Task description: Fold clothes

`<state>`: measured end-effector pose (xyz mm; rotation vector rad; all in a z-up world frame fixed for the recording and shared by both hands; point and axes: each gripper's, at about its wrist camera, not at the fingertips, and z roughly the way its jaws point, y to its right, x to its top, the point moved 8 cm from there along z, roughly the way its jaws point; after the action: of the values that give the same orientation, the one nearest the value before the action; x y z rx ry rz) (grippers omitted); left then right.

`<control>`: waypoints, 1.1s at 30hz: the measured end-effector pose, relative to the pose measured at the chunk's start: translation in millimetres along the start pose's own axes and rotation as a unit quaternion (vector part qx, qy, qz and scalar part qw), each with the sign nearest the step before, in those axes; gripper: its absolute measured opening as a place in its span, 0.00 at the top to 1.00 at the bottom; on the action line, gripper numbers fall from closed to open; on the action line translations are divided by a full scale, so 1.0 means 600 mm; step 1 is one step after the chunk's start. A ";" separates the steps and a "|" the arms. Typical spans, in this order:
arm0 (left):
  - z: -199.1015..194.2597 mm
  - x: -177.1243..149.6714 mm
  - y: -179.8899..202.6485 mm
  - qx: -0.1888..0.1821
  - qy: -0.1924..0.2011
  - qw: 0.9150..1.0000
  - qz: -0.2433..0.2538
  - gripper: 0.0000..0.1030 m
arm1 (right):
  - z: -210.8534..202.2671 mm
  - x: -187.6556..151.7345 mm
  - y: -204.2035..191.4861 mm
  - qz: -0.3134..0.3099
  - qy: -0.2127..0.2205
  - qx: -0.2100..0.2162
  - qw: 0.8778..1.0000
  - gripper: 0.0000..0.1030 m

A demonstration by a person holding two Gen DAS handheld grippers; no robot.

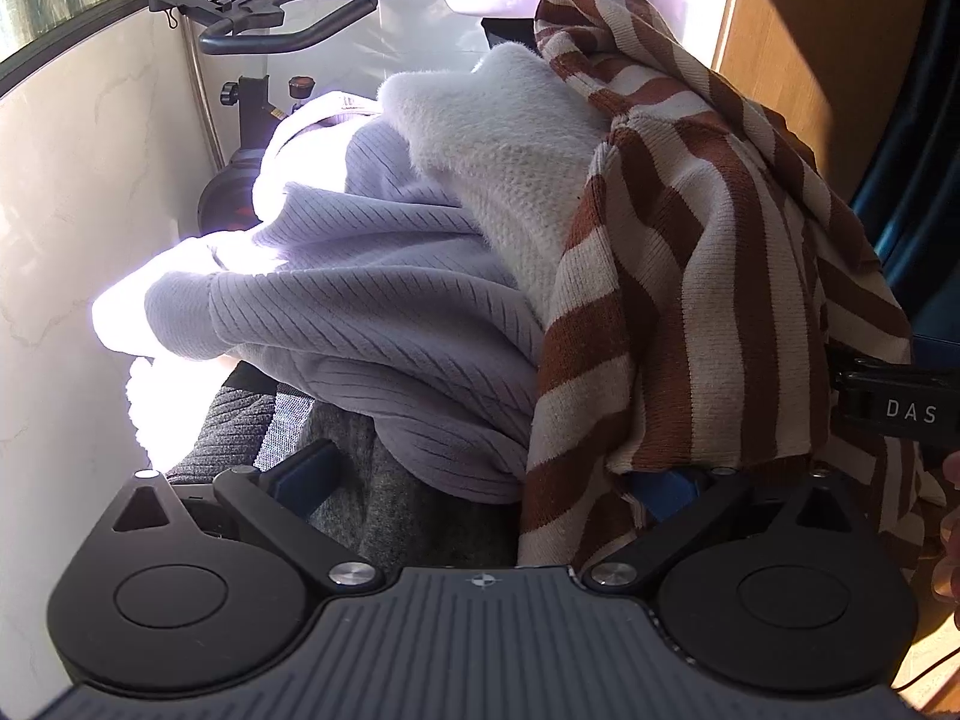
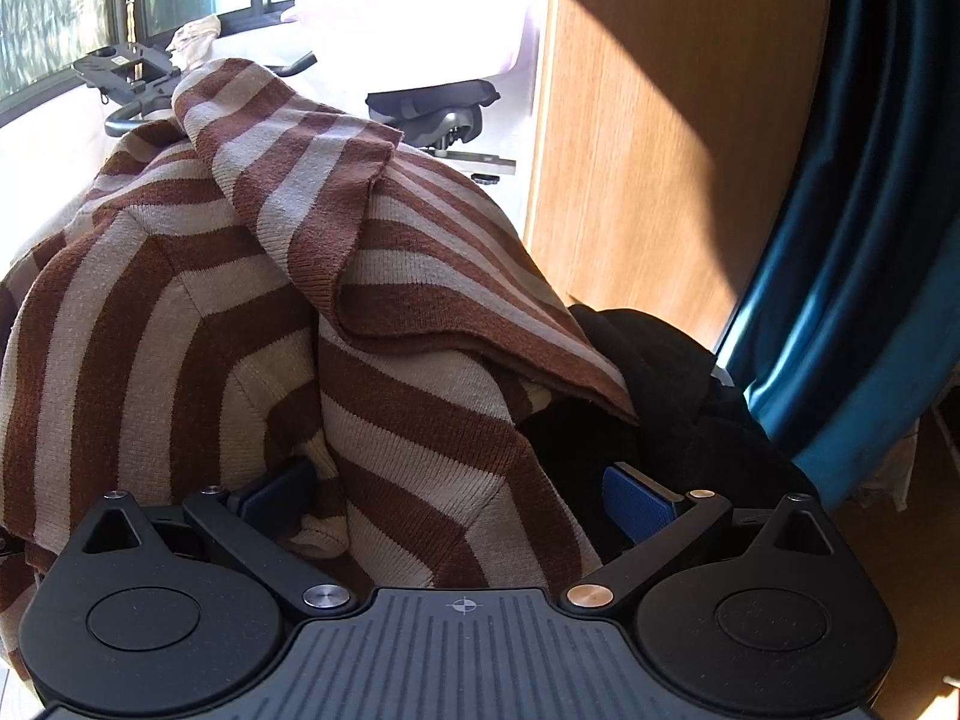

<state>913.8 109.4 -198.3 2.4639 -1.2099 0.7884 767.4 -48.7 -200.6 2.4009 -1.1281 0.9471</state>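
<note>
The brown-and-cream striped knit sweater (image 2: 198, 312) lies heaped on top of a pile of clothes, one flap folded back over itself at the crest and its near hem spilling down between my right gripper's (image 2: 447, 504) fingers. That gripper stands wide open; the blue pad (image 2: 636, 504) on its right side is clear of the cloth, the left pad is half buried against the stripes, and nothing is pinched. In the left wrist view the same sweater (image 1: 708, 276) hangs down the right side of the heap and drapes over the right finger of my left gripper (image 1: 492, 480), which is also spread wide; whether that covered finger bears on the knit or only sits beneath it I cannot tell. Beside the stripes, touching them, sits a fuzzy white garment (image 1: 504, 138), and below that a ribbed lilac sweater (image 1: 372, 312) sags toward the camera. Under the lilac, a grey knit (image 1: 384, 504) lies between my left fingers. To the right of the striped sweater, a black garment (image 2: 672, 396) is bunched against it. Behind the pile stand an exercise bike's handlebars (image 1: 300, 30), a wooden panel (image 2: 648, 138) in sun and a teal curtain (image 2: 870, 276).
</note>
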 end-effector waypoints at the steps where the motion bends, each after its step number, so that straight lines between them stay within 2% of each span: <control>1: 0.000 -0.001 0.000 0.000 0.000 1.000 0.001 0.00 | 0.000 0.000 -0.001 -0.001 0.000 -0.001 1.000 0.01; 8: 0.003 -0.003 0.005 -0.005 0.008 1.000 0.026 0.00 | -0.004 0.000 -0.006 -0.021 0.006 -0.006 1.000 0.01; 14: -0.005 -0.001 -0.006 -0.042 0.005 0.999 0.017 0.00 | -0.009 0.012 0.005 -0.010 -0.009 0.019 1.000 0.01; 17: -0.035 0.002 -0.010 -0.062 0.036 0.997 0.018 0.00 | -0.028 0.023 0.034 0.014 -0.002 0.033 0.999 0.01; 19: -0.056 -0.001 -0.012 -0.080 0.057 0.995 0.019 0.00 | -0.042 0.028 0.063 0.039 0.011 0.027 0.999 0.01; 22: -0.073 -0.012 -0.009 -0.106 0.069 0.992 0.010 0.01 | -0.060 0.025 0.106 0.071 0.026 0.032 0.997 0.01; 25: -0.066 -0.018 0.003 -0.114 0.065 0.991 0.012 0.12 | -0.069 0.006 0.134 0.070 0.032 0.030 0.997 0.03; 27: -0.060 -0.016 0.008 -0.115 0.068 0.991 0.005 0.13 | -0.068 -0.005 0.145 0.066 0.028 0.029 0.997 0.07; 30: -0.050 -0.011 0.000 -0.133 0.069 0.988 -0.037 0.16 | -0.069 -0.011 0.153 0.077 0.028 0.038 0.996 0.07; 32: -0.049 -0.009 -0.009 -0.126 0.068 0.988 -0.050 0.33 | -0.071 -0.010 0.154 0.080 0.032 0.043 0.995 0.07; 33: -0.051 -0.008 -0.013 -0.122 0.070 0.989 -0.048 0.38 | -0.073 -0.008 0.154 0.079 0.035 0.045 0.995 0.07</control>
<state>907.1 131.7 -176.5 2.2122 -1.0605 0.7269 675.0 -81.2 -171.3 2.3542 -1.2915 1.1469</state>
